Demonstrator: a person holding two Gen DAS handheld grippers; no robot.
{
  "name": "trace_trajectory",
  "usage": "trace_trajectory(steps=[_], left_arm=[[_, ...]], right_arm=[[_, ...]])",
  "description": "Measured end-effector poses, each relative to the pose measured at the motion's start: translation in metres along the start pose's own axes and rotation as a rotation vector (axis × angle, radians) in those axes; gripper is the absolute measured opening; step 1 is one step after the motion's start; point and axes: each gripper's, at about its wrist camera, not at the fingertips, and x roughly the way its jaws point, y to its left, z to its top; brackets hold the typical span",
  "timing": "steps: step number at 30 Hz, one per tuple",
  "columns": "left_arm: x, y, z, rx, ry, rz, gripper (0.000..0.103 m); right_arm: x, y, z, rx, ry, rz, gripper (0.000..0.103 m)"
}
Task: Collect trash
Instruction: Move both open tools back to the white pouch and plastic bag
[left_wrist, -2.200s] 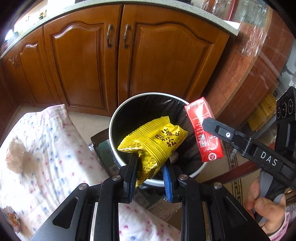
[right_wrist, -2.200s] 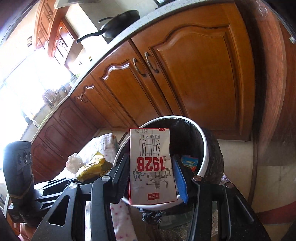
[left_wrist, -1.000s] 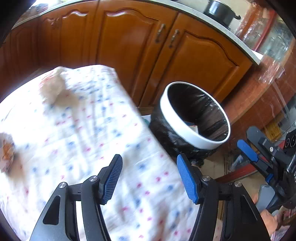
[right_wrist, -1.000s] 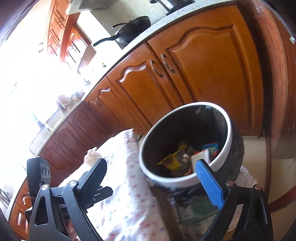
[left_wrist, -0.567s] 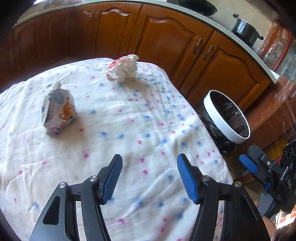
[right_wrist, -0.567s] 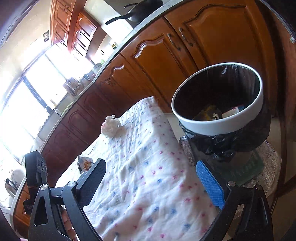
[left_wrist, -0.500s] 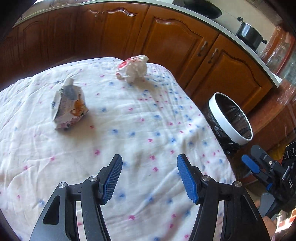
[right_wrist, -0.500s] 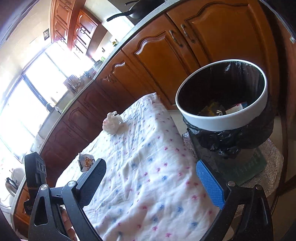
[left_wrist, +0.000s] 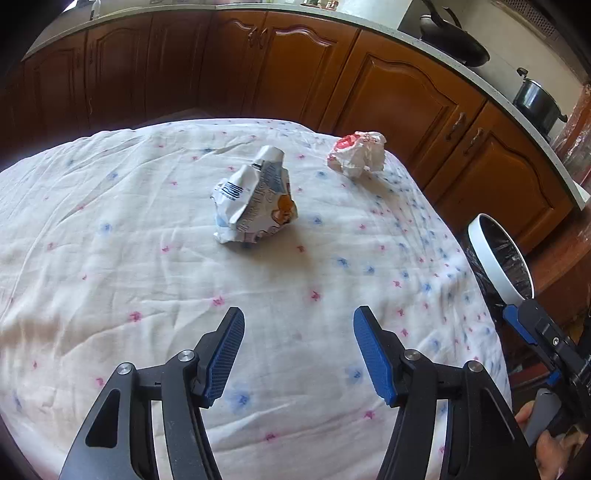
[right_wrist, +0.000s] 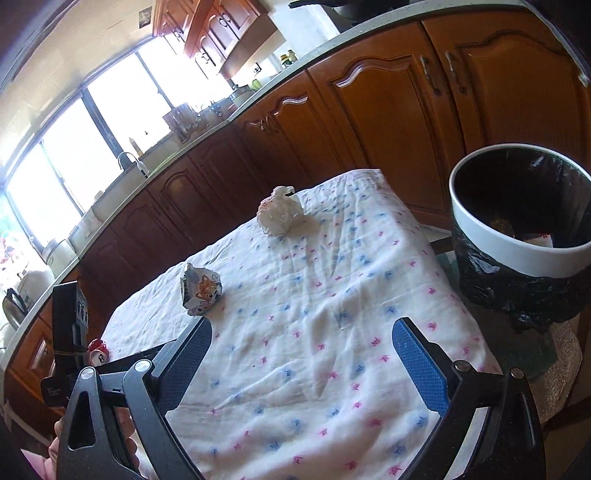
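A crumpled white printed wrapper (left_wrist: 255, 205) (right_wrist: 200, 291) lies mid-table on the flowered cloth (left_wrist: 110, 258). Farther back, near the table's far corner, sits a crumpled white and red bag (left_wrist: 357, 154) (right_wrist: 279, 214). My left gripper (left_wrist: 298, 350) hovers open and empty over the cloth, short of the wrapper. My right gripper (right_wrist: 301, 363) is also open and empty above the cloth; it shows in the left wrist view at the right edge (left_wrist: 532, 332). The white-rimmed bin (right_wrist: 517, 236) (left_wrist: 496, 258) with a black liner stands beside the table and holds trash.
Brown kitchen cupboards (left_wrist: 295, 74) run behind the table under a counter with a pan (left_wrist: 454, 40) and pot (left_wrist: 535, 103). A small red can (right_wrist: 98, 352) sits beyond the table's left edge in the right wrist view. A hand (left_wrist: 554, 446) holds the right gripper.
Both grippers have let go of the yellow packet and red carton into the bin, opened, and swung away from the bin over the table; the wrapper and bag now lie ahead.
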Motion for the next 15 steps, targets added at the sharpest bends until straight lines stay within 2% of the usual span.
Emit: trace_trajectory(steps=[6,15], left_arm=[[0.001,0.017,0.012,-0.029,-0.009,0.021,0.061],[0.018,0.023,0.037,-0.029,-0.032,0.026,0.061]], right_arm=[[0.023,0.018,0.013,-0.034,0.047,-0.009,0.099],[0.056,0.028,0.05,-0.04,0.029,0.03,0.099]])
